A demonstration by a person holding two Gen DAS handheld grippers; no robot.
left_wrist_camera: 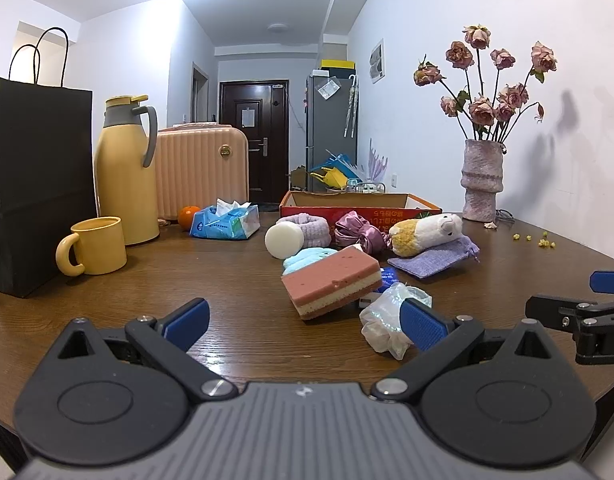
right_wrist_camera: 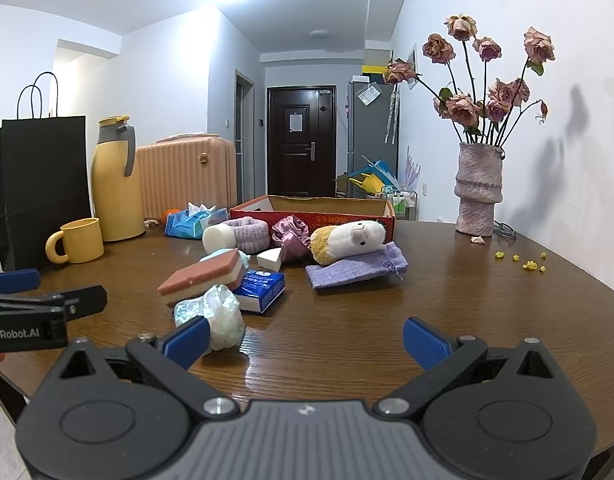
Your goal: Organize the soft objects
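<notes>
A heap of soft things lies mid-table before a red cardboard box (left_wrist_camera: 359, 210) (right_wrist_camera: 319, 214). In it are a pink layered sponge (left_wrist_camera: 333, 280) (right_wrist_camera: 203, 276), a white-and-yellow plush animal (left_wrist_camera: 425, 232) (right_wrist_camera: 347, 240) on a lilac pouch (left_wrist_camera: 435, 260) (right_wrist_camera: 357, 266), a purple satin scrunchie (left_wrist_camera: 357, 230) (right_wrist_camera: 289, 236), a lilac fuzzy band (left_wrist_camera: 307, 228) (right_wrist_camera: 249, 232), a white round puff (left_wrist_camera: 284, 241) (right_wrist_camera: 219, 237) and a crumpled clear bag (left_wrist_camera: 383, 324) (right_wrist_camera: 219, 316). My left gripper (left_wrist_camera: 305, 326) is open and empty, short of the sponge. My right gripper (right_wrist_camera: 307, 340) is open over bare wood, its left finger beside the bag.
At left stand a black paper bag (left_wrist_camera: 35, 184), a yellow thermos (left_wrist_camera: 123, 172), a yellow mug (left_wrist_camera: 95, 246), an orange (left_wrist_camera: 188, 216) and a blue tissue pack (left_wrist_camera: 225, 222). A vase of dried roses (left_wrist_camera: 481, 180) (right_wrist_camera: 477, 188) stands by the right wall. A small blue packet (right_wrist_camera: 261, 286) lies under the sponge.
</notes>
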